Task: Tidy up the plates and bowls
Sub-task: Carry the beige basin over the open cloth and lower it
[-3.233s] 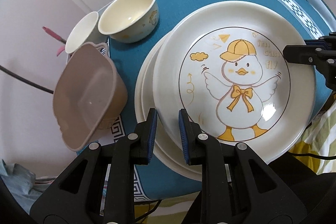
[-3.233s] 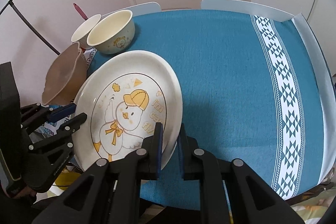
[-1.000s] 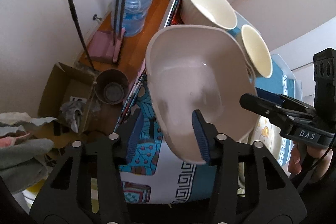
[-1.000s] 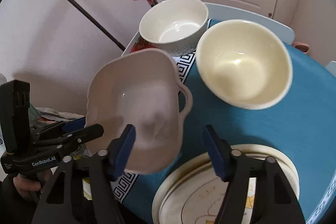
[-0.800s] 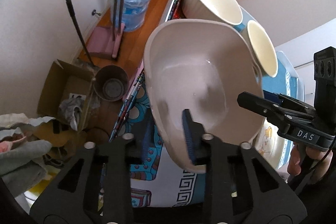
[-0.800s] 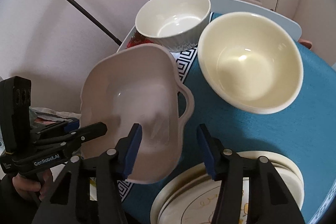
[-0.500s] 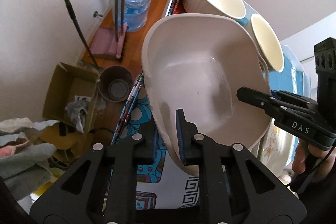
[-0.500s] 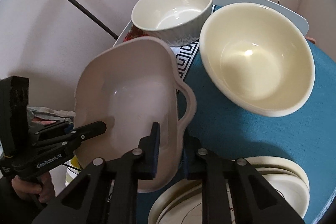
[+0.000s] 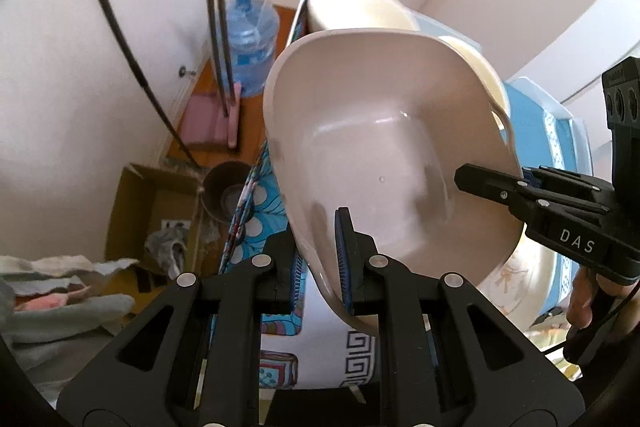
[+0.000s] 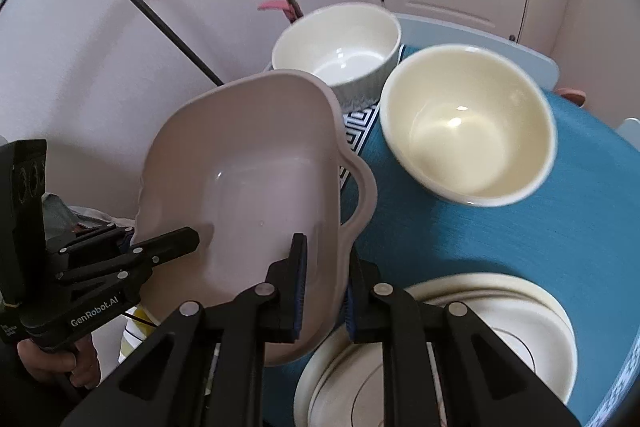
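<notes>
A taupe handled bowl (image 9: 392, 155) (image 10: 256, 187) hangs tilted above the table's left corner, held from two sides. My left gripper (image 9: 320, 263) is shut on its near rim, one pad inside, one outside. My right gripper (image 10: 322, 287) is shut on the opposite rim beside the loop handle. Each gripper shows in the other's view: the right gripper (image 9: 492, 183), the left gripper (image 10: 160, 239). A cream bowl (image 10: 468, 127) and a white bowl (image 10: 340, 47) stand on the blue tablecloth (image 10: 560, 227) behind. A stack of plates (image 10: 520, 291) lies just below my right gripper.
Left of the table edge the floor drops away, with a water bottle (image 9: 252, 39), a pink mop (image 9: 216, 27), a metal bucket (image 9: 228, 195) and a cardboard box (image 9: 152, 211). A black pole (image 10: 140, 7) slants past the table corner. A hand (image 10: 60, 359) holds the left gripper.
Both grippers, open around the taupe bowl's rims a second ago, have closed on them. The bowl has risen a little and now hides more of the bowls behind.
</notes>
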